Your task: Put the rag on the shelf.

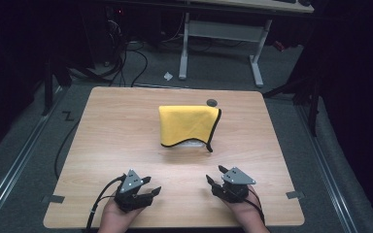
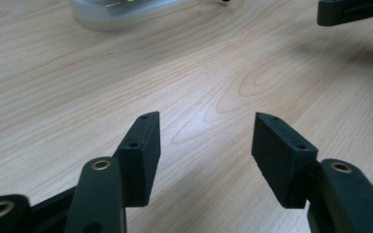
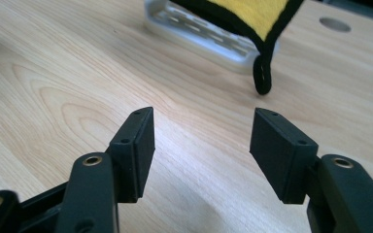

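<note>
A yellow cloth (image 1: 187, 125) with a black hem hangs over a pale plastic rack (image 1: 194, 144) in the middle of the wooden table (image 1: 111, 126). In the right gripper view the cloth's corner (image 3: 262, 77) dangles in front of the rack (image 3: 199, 34). My left gripper (image 1: 150, 186) rests low near the table's front edge, left of centre, jaws open and empty (image 2: 205, 145). My right gripper (image 1: 214, 175) sits to its right, also open with nothing between the pads (image 3: 201, 143). Both lie well short of the cloth.
A small dark round disc (image 1: 211, 102) lies on the table behind the cloth. Cables trail from both grippers off the front edge. Beyond the table stand white desk legs (image 1: 183, 48) and floor cables.
</note>
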`<state>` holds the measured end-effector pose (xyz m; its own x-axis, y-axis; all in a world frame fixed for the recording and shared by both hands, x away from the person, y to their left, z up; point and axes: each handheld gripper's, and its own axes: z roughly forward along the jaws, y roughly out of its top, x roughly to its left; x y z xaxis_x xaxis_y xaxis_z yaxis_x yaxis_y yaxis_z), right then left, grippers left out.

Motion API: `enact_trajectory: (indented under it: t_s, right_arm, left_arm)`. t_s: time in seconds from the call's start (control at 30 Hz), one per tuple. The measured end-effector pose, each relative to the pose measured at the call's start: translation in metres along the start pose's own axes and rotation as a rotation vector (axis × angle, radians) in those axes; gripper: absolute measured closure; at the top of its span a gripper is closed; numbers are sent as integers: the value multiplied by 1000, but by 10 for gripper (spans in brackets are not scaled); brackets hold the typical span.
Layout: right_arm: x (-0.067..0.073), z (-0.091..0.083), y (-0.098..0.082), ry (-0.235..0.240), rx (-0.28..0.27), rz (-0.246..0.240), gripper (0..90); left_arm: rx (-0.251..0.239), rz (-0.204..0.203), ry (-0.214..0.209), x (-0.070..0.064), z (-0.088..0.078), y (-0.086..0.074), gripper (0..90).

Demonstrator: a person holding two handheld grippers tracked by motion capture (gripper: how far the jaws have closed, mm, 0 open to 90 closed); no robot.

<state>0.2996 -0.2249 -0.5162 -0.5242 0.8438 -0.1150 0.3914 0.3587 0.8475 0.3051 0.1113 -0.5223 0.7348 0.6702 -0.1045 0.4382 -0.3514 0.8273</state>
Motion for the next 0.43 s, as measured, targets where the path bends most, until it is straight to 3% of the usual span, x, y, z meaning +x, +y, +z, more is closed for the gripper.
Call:
enact_trajectory:
  t_s: [0.07, 0.33, 0.43]
  right_arm:
    - [-3, 3, 0, 6, 12, 21, 419]
    - [-7, 8, -1, 18, 25, 17, 418]
    - [-8, 9, 1, 16, 17, 19, 418]
  left_arm:
    - [7, -7, 8, 3, 2, 0, 439]
    - [18, -69, 9, 17, -1, -5, 432]
    - [15, -73, 13, 17, -3, -6, 430]
